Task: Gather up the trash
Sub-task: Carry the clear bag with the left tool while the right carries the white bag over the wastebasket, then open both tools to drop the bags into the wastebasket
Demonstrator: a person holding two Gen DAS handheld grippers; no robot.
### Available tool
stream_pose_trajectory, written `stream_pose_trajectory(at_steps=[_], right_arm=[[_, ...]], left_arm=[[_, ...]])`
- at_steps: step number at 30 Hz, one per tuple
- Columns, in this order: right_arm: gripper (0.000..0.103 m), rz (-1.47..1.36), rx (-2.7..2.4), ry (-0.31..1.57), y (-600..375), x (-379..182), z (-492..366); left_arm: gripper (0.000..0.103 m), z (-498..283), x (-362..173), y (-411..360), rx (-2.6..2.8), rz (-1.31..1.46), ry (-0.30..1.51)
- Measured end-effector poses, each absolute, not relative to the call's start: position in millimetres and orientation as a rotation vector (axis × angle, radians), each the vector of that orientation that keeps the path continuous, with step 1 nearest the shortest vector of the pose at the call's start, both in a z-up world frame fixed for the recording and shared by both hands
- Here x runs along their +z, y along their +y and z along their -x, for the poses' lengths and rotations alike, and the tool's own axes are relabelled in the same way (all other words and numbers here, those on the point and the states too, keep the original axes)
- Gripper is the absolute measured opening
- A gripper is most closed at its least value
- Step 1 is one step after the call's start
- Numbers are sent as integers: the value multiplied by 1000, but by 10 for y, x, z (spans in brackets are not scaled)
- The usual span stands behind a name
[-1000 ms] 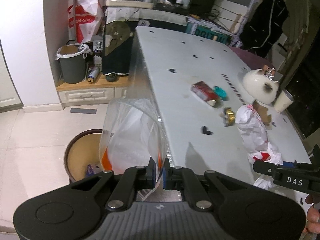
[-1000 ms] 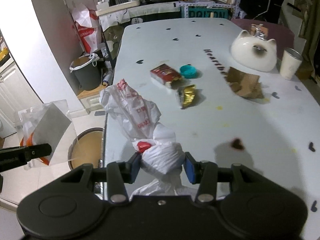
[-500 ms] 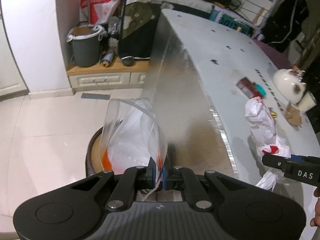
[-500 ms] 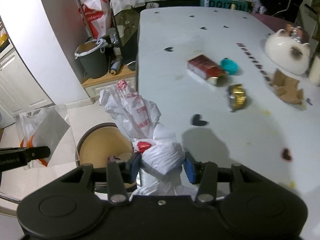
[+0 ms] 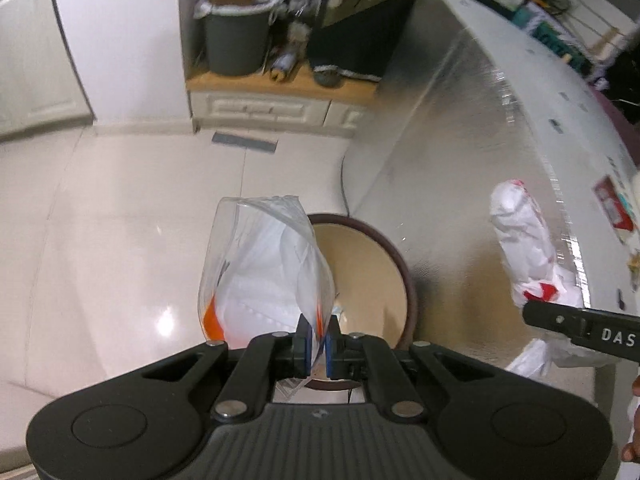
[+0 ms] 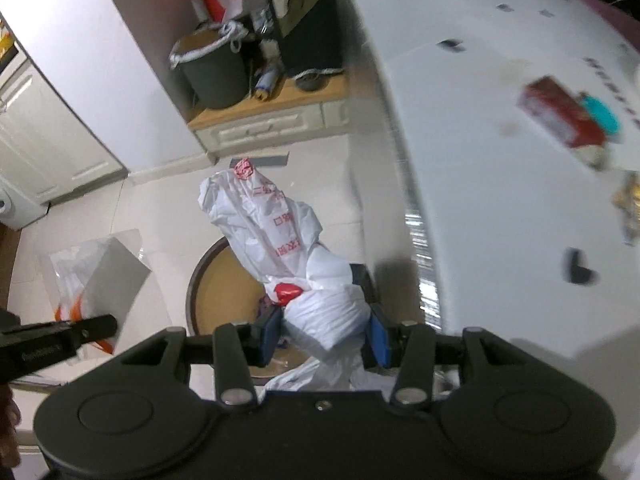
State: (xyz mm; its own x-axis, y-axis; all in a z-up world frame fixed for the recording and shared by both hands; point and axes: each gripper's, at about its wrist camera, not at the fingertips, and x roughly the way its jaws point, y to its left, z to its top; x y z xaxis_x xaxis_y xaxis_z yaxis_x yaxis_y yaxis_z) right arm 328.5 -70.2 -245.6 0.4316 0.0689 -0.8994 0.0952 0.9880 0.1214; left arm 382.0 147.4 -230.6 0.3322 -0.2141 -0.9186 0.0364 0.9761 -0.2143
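My left gripper [image 5: 316, 340] is shut on a clear plastic bag [image 5: 264, 276] with white paper and orange marks inside, held above the left rim of a round brown waste bin [image 5: 368, 276] on the floor. My right gripper [image 6: 324, 332] is shut on a crumpled white plastic bag with red print [image 6: 280, 236], held over the same bin [image 6: 216, 292] beside the table edge. The left gripper and its clear bag also show in the right wrist view [image 6: 92, 276]. The white bag also shows in the left wrist view [image 5: 524, 236].
A white table [image 6: 480, 120] on the right carries a red packet [image 6: 560, 120], a teal lid [image 6: 600, 114] and a gold wrapper [image 6: 630, 204]. A grey lined bin [image 5: 236, 32] stands on a low wooden cabinet [image 5: 280, 92] by the wall. The floor is pale tile [image 5: 120, 220].
Both grippers swung left, off the table and out over the floor bin, carrying their bags. The table now lies to the right in both views.
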Motion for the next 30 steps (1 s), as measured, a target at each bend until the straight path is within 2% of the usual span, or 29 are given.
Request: stream_pose_trajectory(at_steps=[7,16,19,23,30], right_arm=[[47,-97,7,1223,-374,-2899,-3721],[47,-57,-19,1280,-383,-3196,-3929],[47,-55,-22,1293,-400,-3284,-3995],[47,-47,-10,1308,-393,-3386,-4062],[47,-26,23,1338,-338,-3569,-4215]], left_arm=[[6,-4164,-2765,1420,-226,198,1341],[7,-4394,-3393,1242,-242,349,1509],[12,-4386,-3574,1210,-224,403,1573],[37,-4342,-3669,1161,-199,364,1608],[40,-4285,-3651,1273,-160,318,1600]])
